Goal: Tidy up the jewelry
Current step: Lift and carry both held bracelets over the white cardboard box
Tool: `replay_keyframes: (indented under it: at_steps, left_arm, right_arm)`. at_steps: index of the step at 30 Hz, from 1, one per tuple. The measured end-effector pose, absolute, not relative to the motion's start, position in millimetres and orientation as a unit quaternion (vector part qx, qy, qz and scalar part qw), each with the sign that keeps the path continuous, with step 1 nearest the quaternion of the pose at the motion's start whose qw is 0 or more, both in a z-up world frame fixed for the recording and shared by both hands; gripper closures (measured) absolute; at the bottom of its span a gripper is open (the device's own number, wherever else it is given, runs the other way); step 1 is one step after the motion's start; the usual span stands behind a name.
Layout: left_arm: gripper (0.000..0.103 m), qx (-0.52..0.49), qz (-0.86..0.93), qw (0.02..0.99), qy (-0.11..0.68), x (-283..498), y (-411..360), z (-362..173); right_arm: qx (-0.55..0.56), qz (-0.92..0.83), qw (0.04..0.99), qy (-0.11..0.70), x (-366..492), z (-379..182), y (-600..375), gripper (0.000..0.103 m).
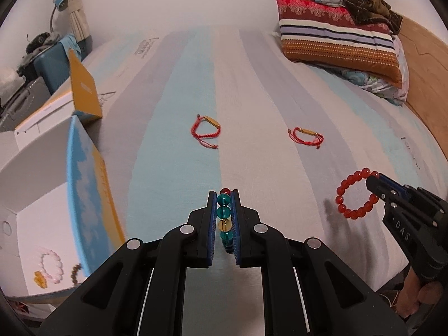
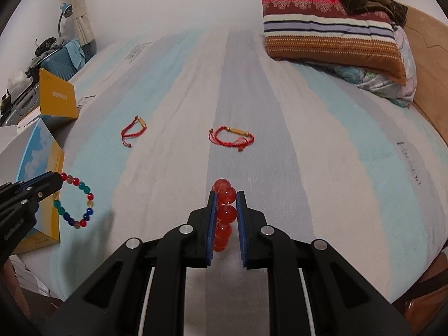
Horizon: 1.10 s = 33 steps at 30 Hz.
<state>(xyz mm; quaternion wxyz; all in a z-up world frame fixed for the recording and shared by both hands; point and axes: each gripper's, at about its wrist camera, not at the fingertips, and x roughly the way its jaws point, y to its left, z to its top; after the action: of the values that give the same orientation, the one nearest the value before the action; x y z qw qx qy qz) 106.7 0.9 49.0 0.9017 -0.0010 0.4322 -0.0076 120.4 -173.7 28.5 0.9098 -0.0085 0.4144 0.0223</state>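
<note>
My left gripper is shut on a multicolour bead bracelet and holds it above the striped bed sheet; the bracelet hangs as a ring in the right wrist view. My right gripper is shut on a red bead bracelet, which also shows in the left wrist view. Two red cord bracelets lie on the bed farther ahead, one to the left and one to the right. An open white box at the left holds a pink bead bracelet.
A blue and yellow box lid stands against the white box. A yellow carton stands behind it. Striped pillows with a brown cloth are stacked at the far right by the wooden bed frame. A lamp and clutter are at the far left.
</note>
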Motion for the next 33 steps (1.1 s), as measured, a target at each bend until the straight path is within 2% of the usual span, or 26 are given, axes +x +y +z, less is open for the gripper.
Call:
replay_keyframes:
  at_steps: [21, 33]
  left_arm:
    - [0.094, -0.002, 0.012, 0.917, 0.398, 83.3, 51.5, 112.1]
    - [0.094, -0.025, 0.057, 0.923, 0.379, 54.9, 122.0, 138.1]
  right_arm:
    - [-0.023, 0.050, 0.918, 0.394, 124.8, 95.2, -117.4, 0.090]
    - [-0.031, 0.090, 0.920, 0.381, 117.1, 119.6, -50.7, 0.090]
